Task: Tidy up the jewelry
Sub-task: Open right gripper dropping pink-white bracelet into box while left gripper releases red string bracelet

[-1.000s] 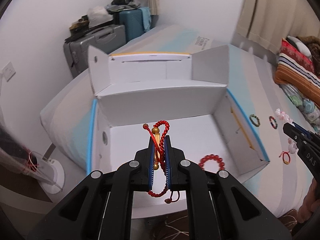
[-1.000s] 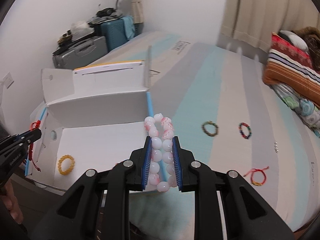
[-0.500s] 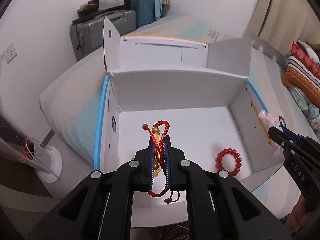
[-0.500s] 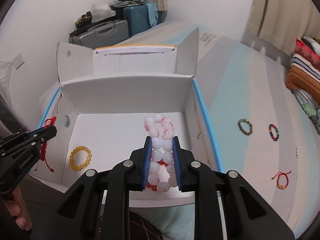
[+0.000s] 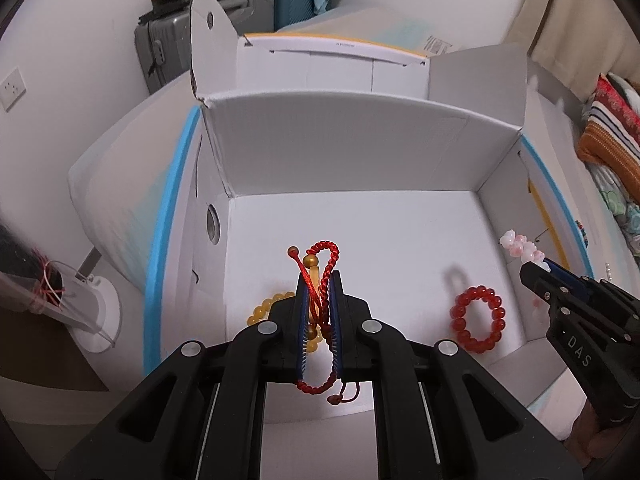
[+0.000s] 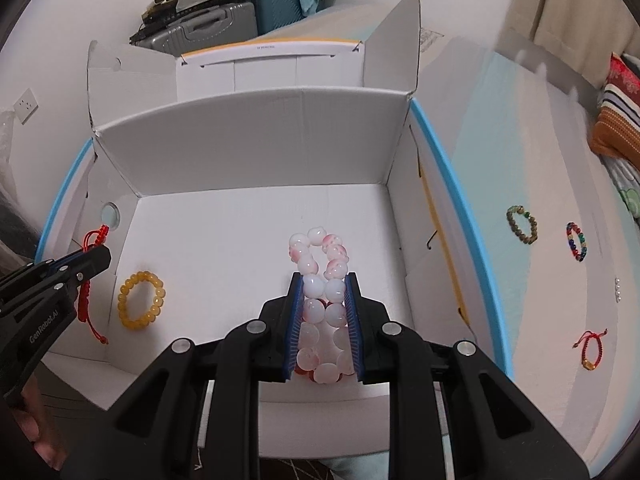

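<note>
An open white cardboard box point(image 5: 352, 148) point(image 6: 256, 152) stands on the bed. My left gripper point(image 5: 319, 280) is shut on a red cord bracelet point(image 5: 322, 256) with a gold bead, above the box's left front. My right gripper point(image 6: 323, 280) is shut on a pink-white bead bracelet point(image 6: 320, 256), above the box's middle front. On the box floor lie a yellow bead bracelet point(image 6: 141, 300) at the left and a red bead bracelet point(image 5: 478, 320) at the right. Each gripper shows in the other's view, the left gripper point(image 6: 100, 258) and the right gripper point(image 5: 530, 270).
On the bed right of the box lie a green bead bracelet point(image 6: 522, 225), a multicoloured bead bracelet point(image 6: 577, 241), a red cord bracelet with a gold charm point(image 6: 591, 350) and a few small pearls point(image 6: 618, 290). Suitcases point(image 5: 224, 44) stand by the far wall. Folded blankets point(image 5: 612, 136) lie at the right.
Both grippers have moved forward over the box with their bracelets still held. The right gripper came in from the bed at the right.
</note>
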The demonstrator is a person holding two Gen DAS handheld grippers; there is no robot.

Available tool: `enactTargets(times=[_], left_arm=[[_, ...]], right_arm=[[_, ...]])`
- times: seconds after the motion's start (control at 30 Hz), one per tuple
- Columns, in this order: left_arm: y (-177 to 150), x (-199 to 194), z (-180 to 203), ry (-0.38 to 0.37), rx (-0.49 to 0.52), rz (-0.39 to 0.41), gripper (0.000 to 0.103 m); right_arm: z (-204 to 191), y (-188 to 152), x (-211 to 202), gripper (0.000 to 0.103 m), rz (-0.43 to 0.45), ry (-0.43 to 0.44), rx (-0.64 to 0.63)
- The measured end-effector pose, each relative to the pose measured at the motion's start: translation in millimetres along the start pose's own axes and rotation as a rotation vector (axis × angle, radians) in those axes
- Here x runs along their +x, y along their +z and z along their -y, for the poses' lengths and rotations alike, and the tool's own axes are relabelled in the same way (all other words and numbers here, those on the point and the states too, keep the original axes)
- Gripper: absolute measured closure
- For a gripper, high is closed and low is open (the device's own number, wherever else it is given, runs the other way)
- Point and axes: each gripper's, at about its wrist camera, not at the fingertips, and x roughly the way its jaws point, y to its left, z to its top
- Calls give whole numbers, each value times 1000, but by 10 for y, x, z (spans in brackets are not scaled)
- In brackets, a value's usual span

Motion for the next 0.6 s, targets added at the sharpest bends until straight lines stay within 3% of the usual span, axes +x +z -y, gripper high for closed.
enactTargets(times=[0.2,0.23,0.27,0.37,0.53,0.6], left_arm=[[15,121,-29,24,-8,-20,90],[19,130,-41,26,-13,-22,87],[22,134,-54,36,-17,-20,77],[26,115,-55,40,-22,-11,62],[33,55,0,40,-9,2,53],[44,10,30,49,-1,17,45]], right_arm=[[-22,6,138,81,-32,5,-2],[-26,5,144,74,-31,-1,-2],[-31,5,140,67,-26,-3,-2],[-38,7,123,55,-10,-2,-4],[-54,7,26,39,27,-5,-18],[-44,10,-19,35,39,-3,-17]])
